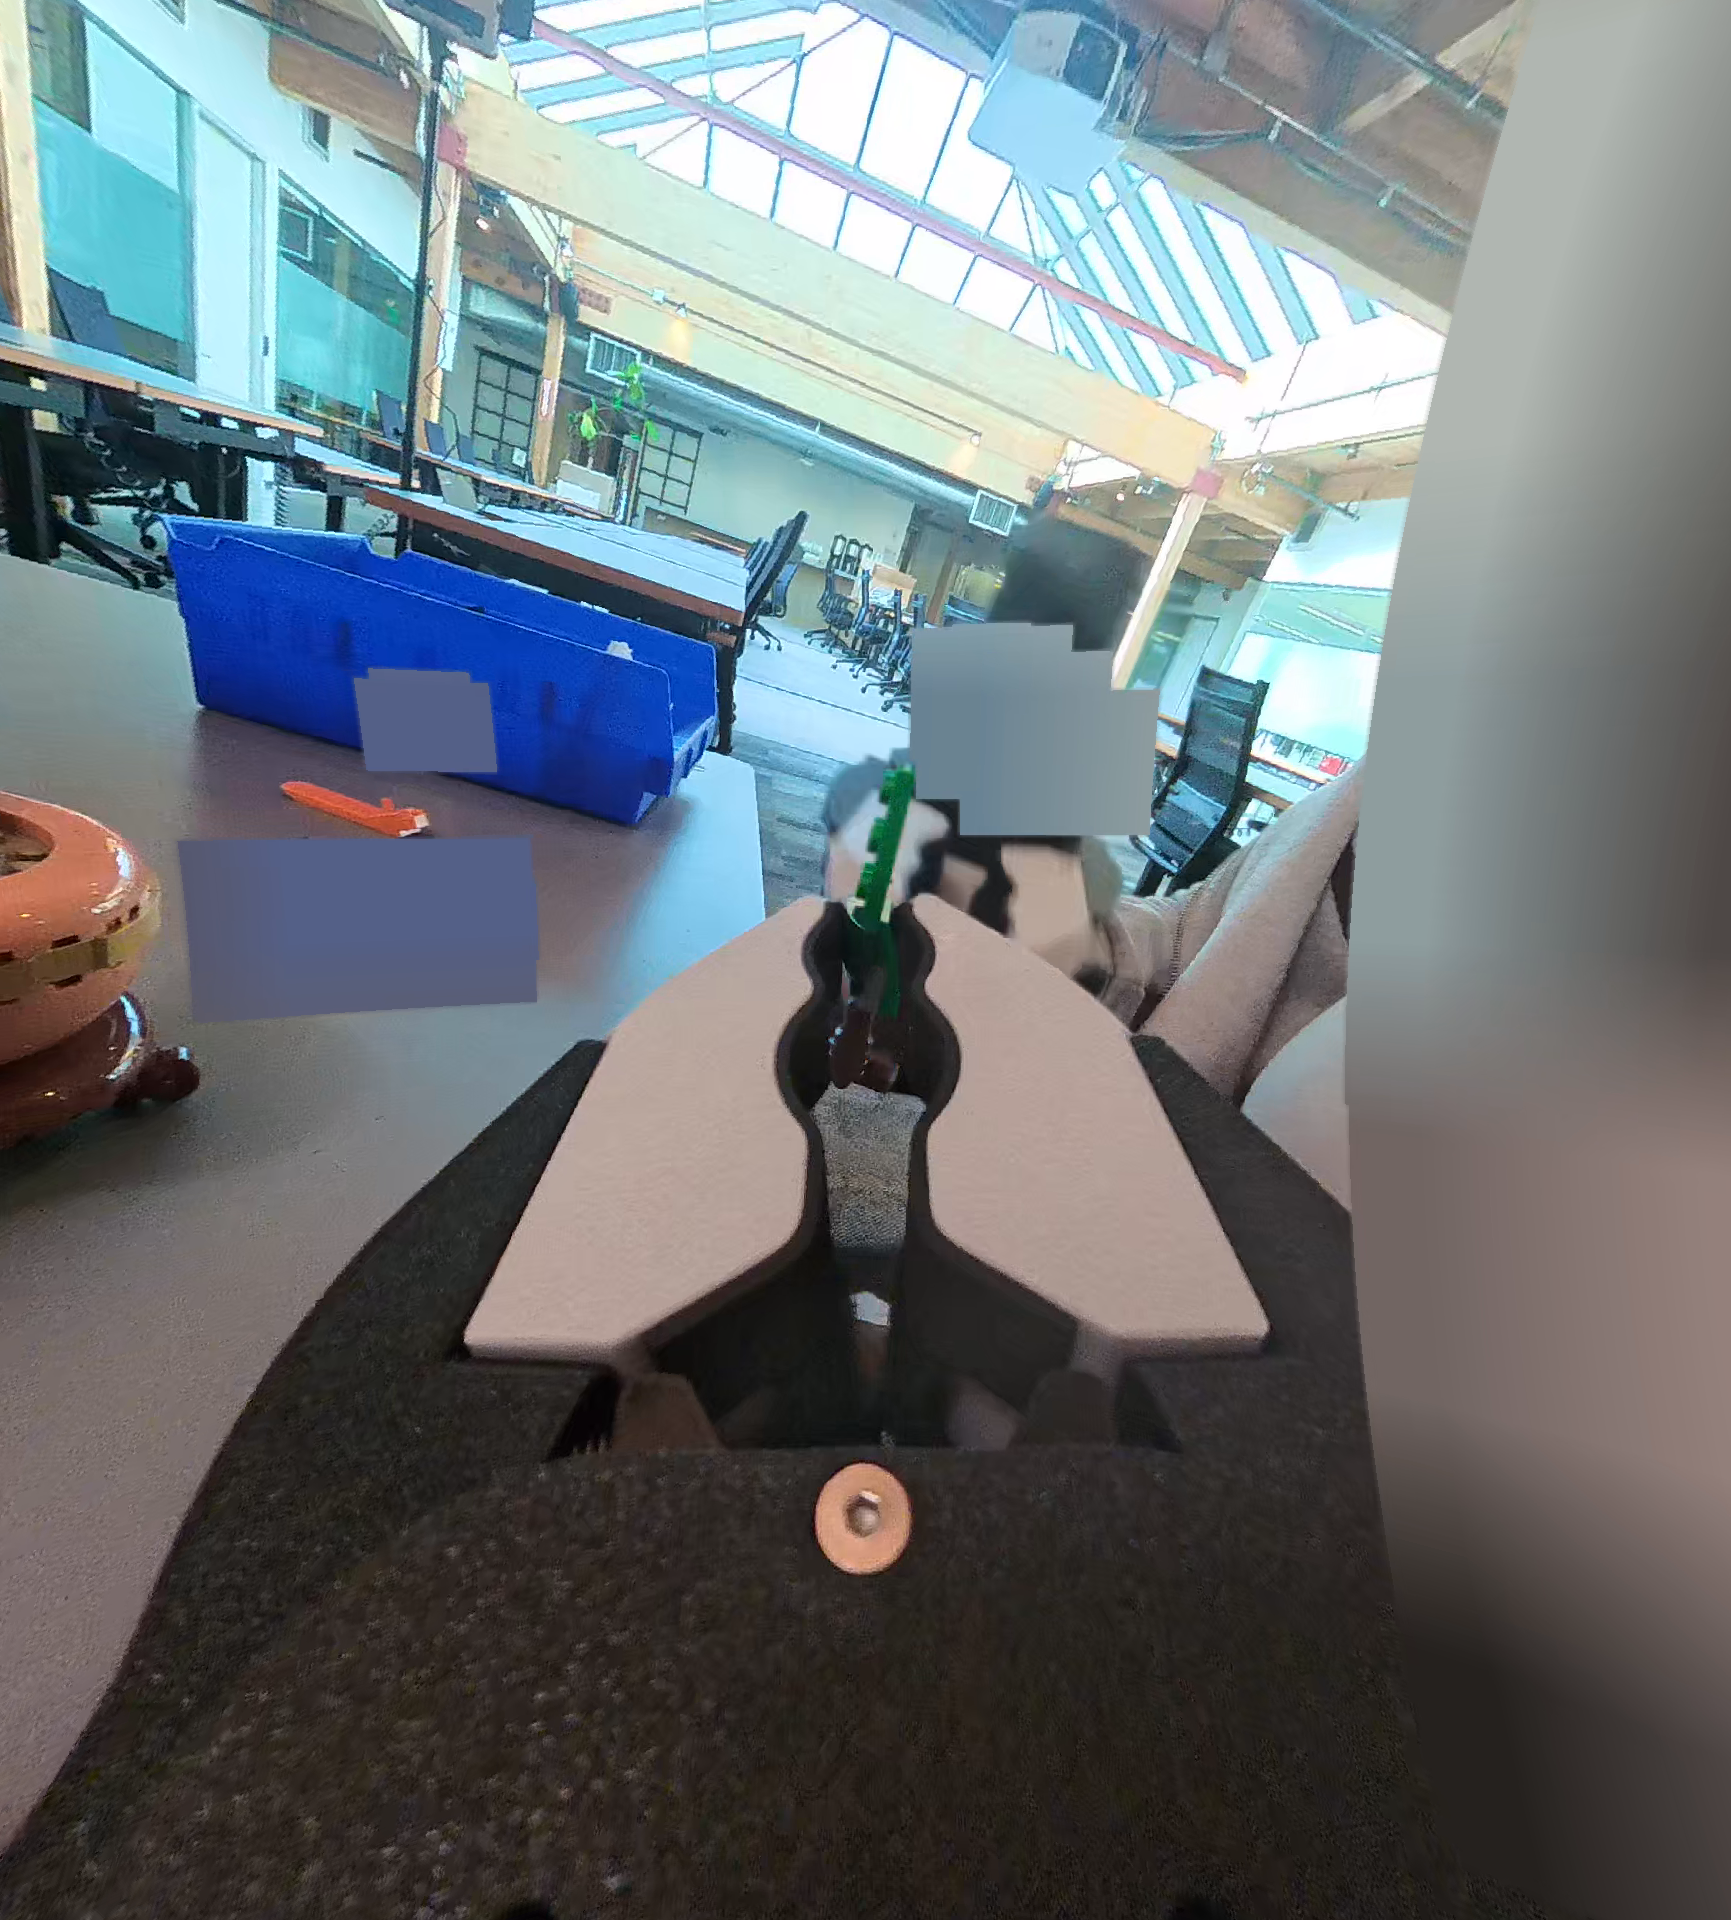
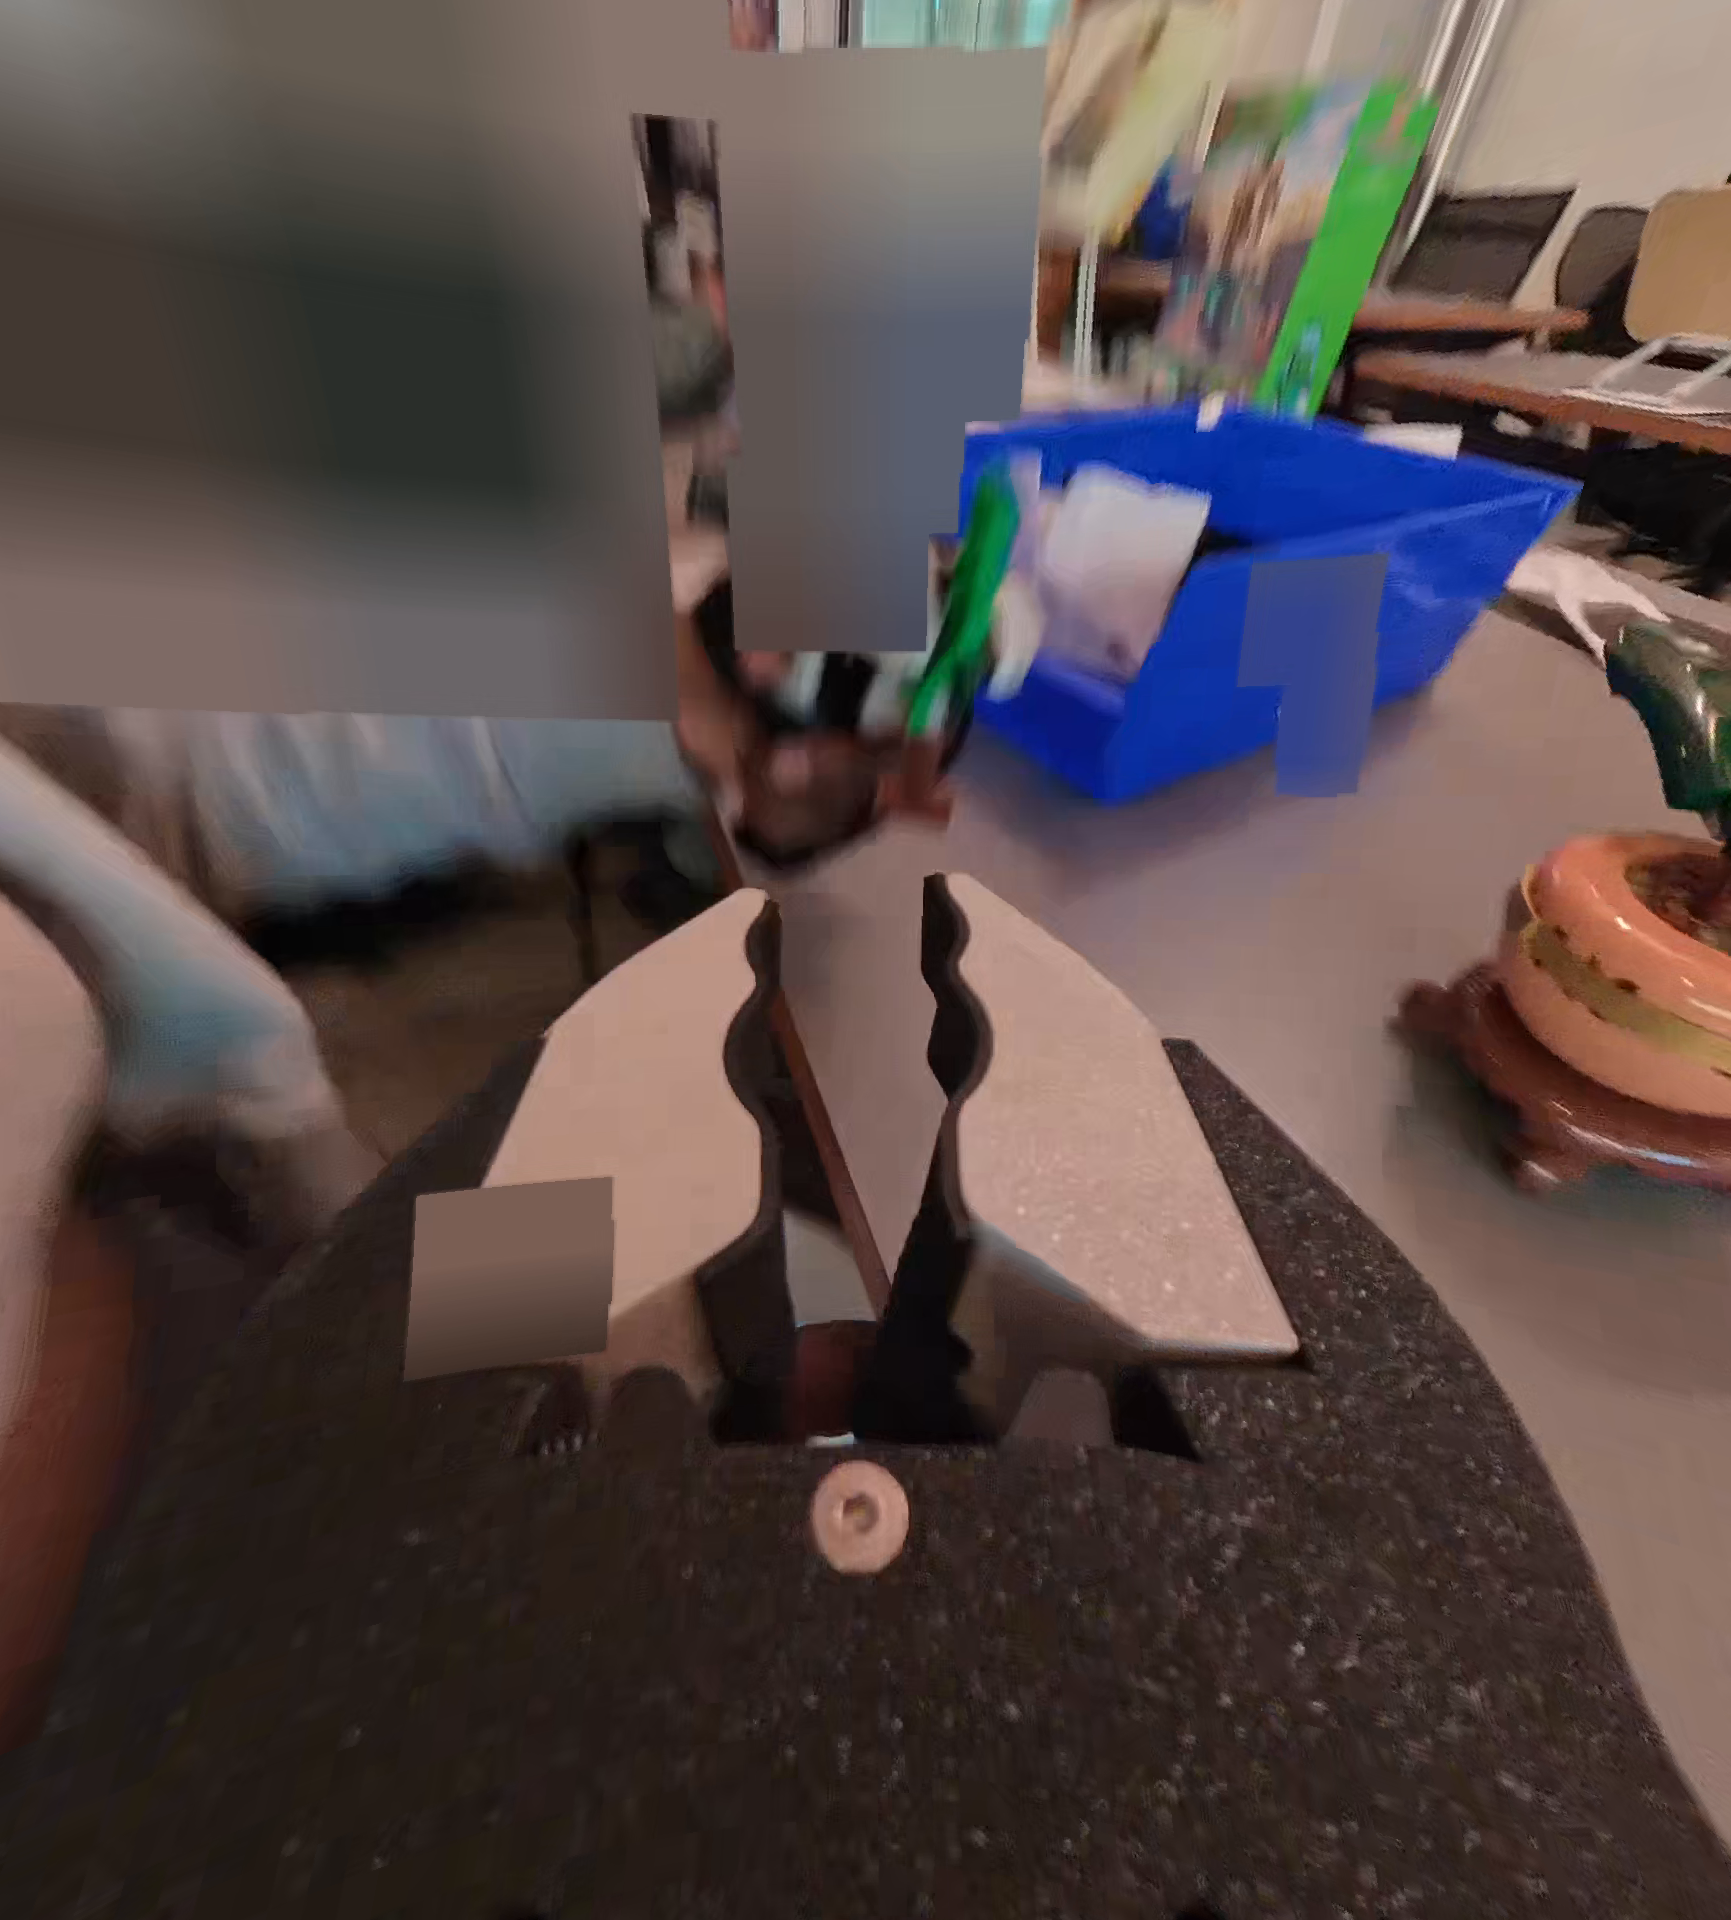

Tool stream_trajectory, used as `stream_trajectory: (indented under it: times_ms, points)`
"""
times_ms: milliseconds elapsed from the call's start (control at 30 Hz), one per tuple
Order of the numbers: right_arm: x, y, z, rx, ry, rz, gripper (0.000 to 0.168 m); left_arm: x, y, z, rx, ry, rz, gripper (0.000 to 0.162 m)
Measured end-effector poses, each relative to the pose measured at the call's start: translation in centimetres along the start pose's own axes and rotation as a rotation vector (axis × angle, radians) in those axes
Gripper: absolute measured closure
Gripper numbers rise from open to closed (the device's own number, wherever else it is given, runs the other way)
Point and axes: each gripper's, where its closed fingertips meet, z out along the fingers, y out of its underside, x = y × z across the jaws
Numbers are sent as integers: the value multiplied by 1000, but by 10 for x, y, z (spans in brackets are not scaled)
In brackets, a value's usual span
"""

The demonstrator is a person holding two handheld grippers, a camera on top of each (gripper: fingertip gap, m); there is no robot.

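Left gripper [image 1: 869, 940]: jaws closed on one green-and-brown brick piece [image 1: 876, 914], a green toothed leaf strip on a dark brown stub, sticking up out of the fingertips. It is held up beside the surface [image 1: 217, 1299] edge, over the floor.

Right gripper [image 2: 845, 904]: jaws parted, nothing between them; only the surface edge shows through the gap. The same brick piece [image 2: 960, 623] shows just ahead of it, blurred by motion, clamped in the other gripper.

On the surface, counted:
- one blue plastic bin [image 1: 445, 665], also in the right wrist view [image 2: 1256, 582], with one white bag [image 2: 1115, 571] inside and one green-edged box [image 2: 1287, 239] standing at its back.
- one orange brick separator tool [image 1: 354, 808] lying in front of the bin, apart from it.
- one pink round pot [image 1: 19, 935] on one dark brown stand [image 1: 40, 1112], brick-built, well apart from the bin; a green-leaved tree [image 2: 1713, 727] rises from it in the right wrist view.

One beige sleeve [image 1: 1256, 935] sits right of the left gripper.
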Motion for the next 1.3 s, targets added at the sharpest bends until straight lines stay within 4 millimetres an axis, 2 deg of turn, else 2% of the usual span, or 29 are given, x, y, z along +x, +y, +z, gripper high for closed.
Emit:
stream_trajectory:
  times_ms: [67, 167, 233, 300, 400, 633, 733, 867, 1000, 1100, 1133, 1200, 1300]
  points:
    - [12, -31, 0, 154, -42, 192, 144, 1, 3, 2, -21, -3, 7, 153]
    - [19, -46, 7, 187, -124, 306, 144, 2, 9, 5, -65, -5, 21, 153]
    - [18, -41, 16, 128, -146, 280, 149, 1, 15, 7, -108, -22, 40, 153]
    - [16, -34, 19, 81, -132, 173, 163, -1, 21, 8, -156, -49, 65, 153]
    - [20, -33, 15, 79, -80, 61, 164, -3, 21, 7, -165, -74, 88, 153]
    - [14, -33, 9, 116, -138, 75, 164, 4, 23, 7, -177, -36, 90, 151]
    - [18, -37, 4, 136, -129, 68, 164, 5, 21, 6, -170, -22, 76, 145]
    - [15, -36, 2, 122, -139, 58, 164, 5, 17, 4, -146, -18, 76, 153]
    - [12, -36, 1, 117, -156, 44, 164, 8, 17, 5, -147, -5, 94, 154]
    - [9, -25, 3, 11, -156, -31, 160, 6, 26, 4, -211, -26, 124, 154]
    - [10, -18, 4, -47, -134, -73, 150, 7, 28, 7, -228, -34, 140, 154]
    - [7, -13, 6, -107, -130, -152, 163, 8, 29, 12, -251, -53, 161, 154]
    - [5, -15, 5, -101, -147, -169, 163, 11, 28, 12, -244, -37, 166, 154]
